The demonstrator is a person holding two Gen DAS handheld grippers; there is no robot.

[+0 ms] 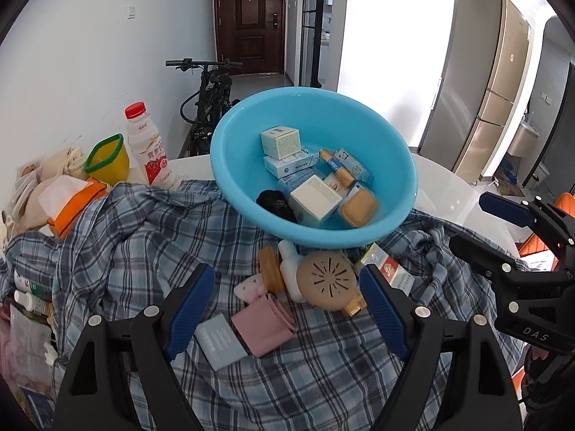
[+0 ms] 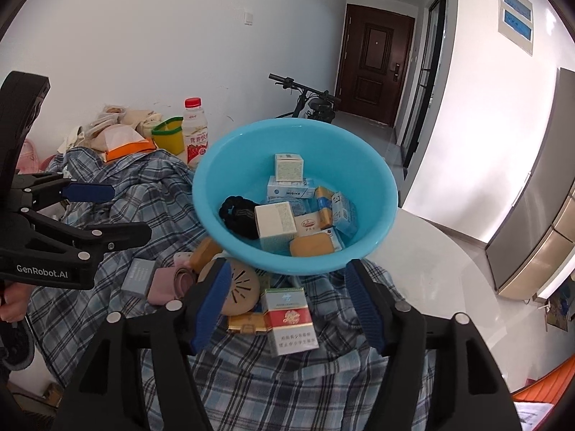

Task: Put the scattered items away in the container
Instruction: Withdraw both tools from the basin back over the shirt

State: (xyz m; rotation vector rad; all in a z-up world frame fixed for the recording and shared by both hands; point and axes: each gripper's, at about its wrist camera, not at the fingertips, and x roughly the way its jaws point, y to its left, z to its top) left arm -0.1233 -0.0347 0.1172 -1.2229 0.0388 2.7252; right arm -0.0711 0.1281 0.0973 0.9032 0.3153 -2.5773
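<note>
A blue basin (image 1: 230,143) (image 2: 215,168) sits on a plaid cloth and holds several small boxes, a tan soap bar (image 1: 359,208) and a black hair tie (image 1: 275,203). In front of it lie a tan round vented case (image 1: 329,280) (image 2: 242,289), a pink folded wallet (image 1: 264,325), a grey box (image 1: 221,341), a white bottle (image 1: 289,267) and a red-and-white cigarette pack (image 2: 291,323) (image 1: 395,273). My left gripper (image 1: 287,309) is open above the wallet and round case. My right gripper (image 2: 287,305) is open around the cigarette pack, empty.
The plaid cloth (image 1: 143,237) covers a white round table (image 2: 431,269). A yoghurt bottle (image 1: 147,143), yellow cup (image 1: 107,160), orange tissue pack (image 1: 72,201) and cloth bags stand at the back left. A gold box (image 2: 248,323) lies beside the pack.
</note>
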